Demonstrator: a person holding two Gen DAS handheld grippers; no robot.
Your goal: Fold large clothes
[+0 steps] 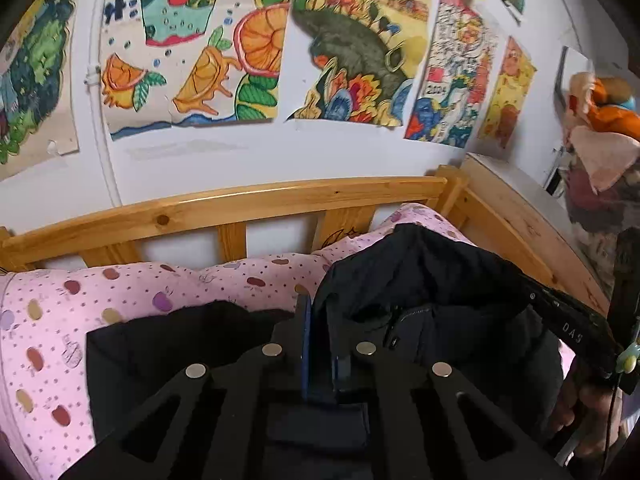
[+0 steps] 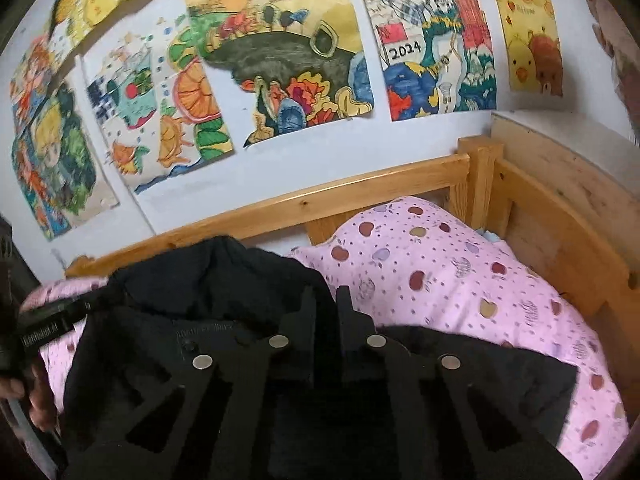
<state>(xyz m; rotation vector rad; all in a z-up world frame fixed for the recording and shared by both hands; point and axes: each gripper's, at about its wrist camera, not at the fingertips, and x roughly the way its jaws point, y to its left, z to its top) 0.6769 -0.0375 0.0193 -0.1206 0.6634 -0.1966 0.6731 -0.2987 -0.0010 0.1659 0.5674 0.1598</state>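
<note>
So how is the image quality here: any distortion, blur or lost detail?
Left wrist view: fisheye bows the bed rail; the plush toy at the right edge is smeared. Right wrist view: same bowing; the black jacket swallows detail, so the right gripper barely separates from it.

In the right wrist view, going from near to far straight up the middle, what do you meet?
Right gripper → black jacket → wooden bed rail → white wall → drawings taped on it.
</note>
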